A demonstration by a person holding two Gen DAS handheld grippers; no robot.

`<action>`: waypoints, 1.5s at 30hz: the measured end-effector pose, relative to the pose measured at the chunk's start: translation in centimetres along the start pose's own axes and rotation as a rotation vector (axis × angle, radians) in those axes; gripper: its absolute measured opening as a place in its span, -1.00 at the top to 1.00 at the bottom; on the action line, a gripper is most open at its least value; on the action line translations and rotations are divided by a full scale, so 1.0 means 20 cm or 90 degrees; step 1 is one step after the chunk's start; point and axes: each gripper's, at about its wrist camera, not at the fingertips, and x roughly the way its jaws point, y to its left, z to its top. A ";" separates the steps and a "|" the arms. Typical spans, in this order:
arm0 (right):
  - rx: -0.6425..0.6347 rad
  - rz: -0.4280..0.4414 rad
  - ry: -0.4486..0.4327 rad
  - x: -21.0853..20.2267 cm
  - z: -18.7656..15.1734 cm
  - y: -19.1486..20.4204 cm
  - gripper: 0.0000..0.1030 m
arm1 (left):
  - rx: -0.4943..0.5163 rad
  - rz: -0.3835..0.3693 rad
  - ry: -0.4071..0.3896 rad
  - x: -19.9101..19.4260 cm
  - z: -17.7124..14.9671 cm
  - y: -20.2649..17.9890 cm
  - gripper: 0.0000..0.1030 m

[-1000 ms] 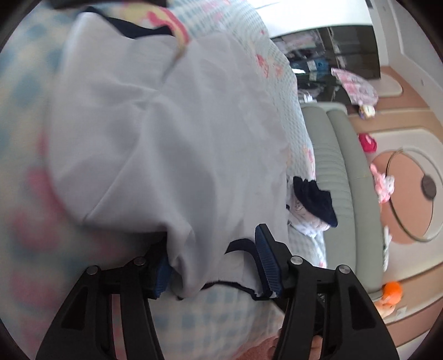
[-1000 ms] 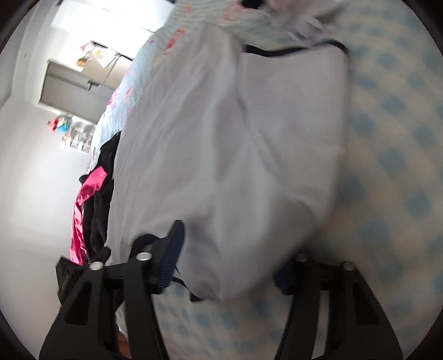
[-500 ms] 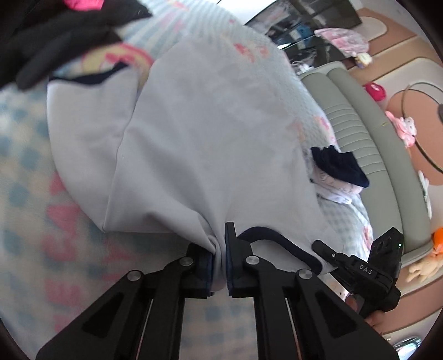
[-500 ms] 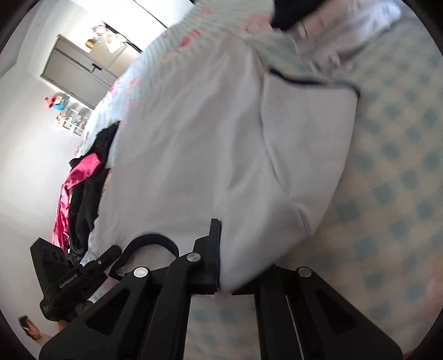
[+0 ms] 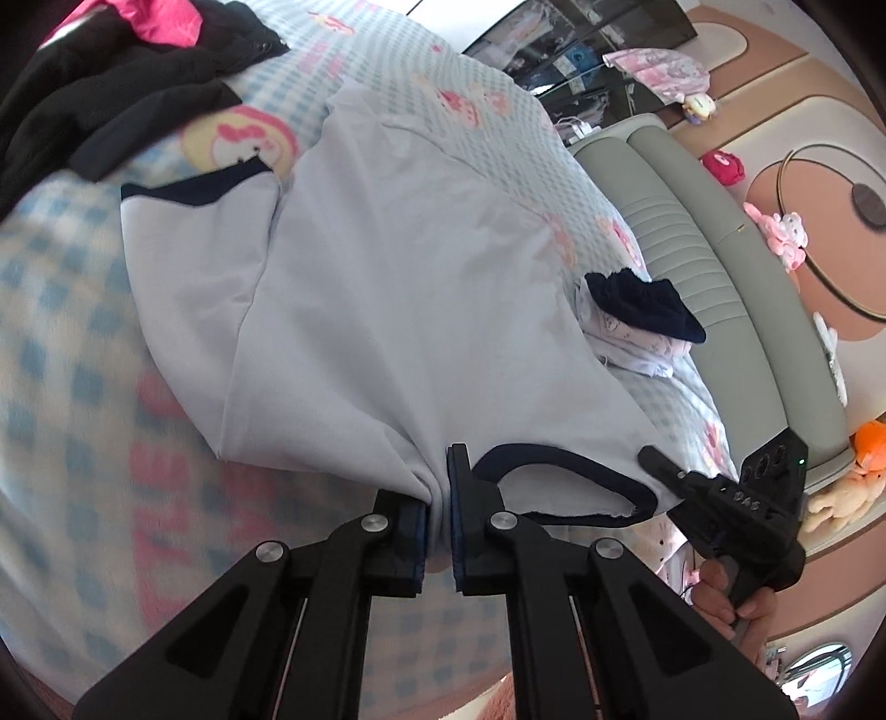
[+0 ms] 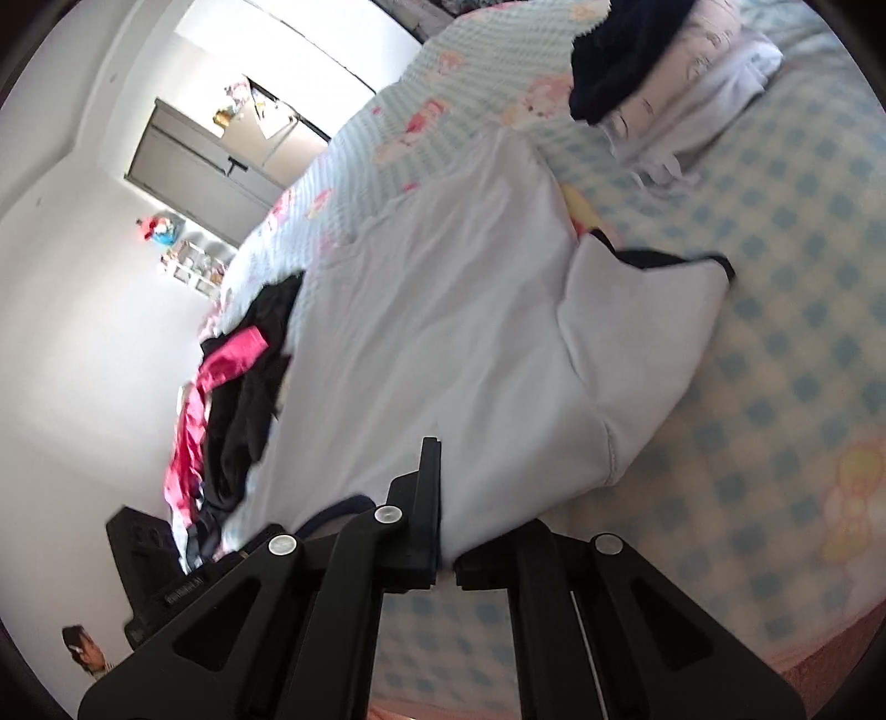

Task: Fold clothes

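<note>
Beyond the fingers in both views stretches a bed (image 5: 66,343) covered by a blue-and-white checked blanket with pink cartoon prints. Right of the fingers in the left view runs a grey-green padded headboard (image 5: 714,266), and past it a peach and cream wall (image 5: 786,183) bearing a thin ring shape. Far ahead there, dark shelves (image 5: 581,50) hold blurred clutter. In the right view, a plain white wall (image 6: 83,288) fills the space left of the fingers, with a grey cabinet (image 6: 194,171) farther off and bright daylight above it.
</note>
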 end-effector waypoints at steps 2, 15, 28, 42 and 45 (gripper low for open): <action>-0.015 -0.033 0.004 -0.01 -0.04 -0.05 0.97 | -0.005 -0.002 0.010 0.01 -0.03 0.02 0.87; -0.034 -0.126 0.057 0.05 -0.16 -0.16 0.94 | 0.004 0.057 0.073 0.06 -0.11 0.04 0.81; 0.006 -0.187 -0.003 -0.25 -0.24 -0.29 0.78 | -0.025 0.151 0.076 -0.20 -0.27 0.19 0.73; -0.229 -0.207 -0.040 -0.11 -0.16 0.21 0.64 | 0.200 0.168 0.030 0.07 -0.11 -0.26 0.30; -0.259 -0.190 -0.013 0.01 -0.19 0.28 0.64 | 0.221 0.199 0.056 0.19 -0.13 -0.26 0.30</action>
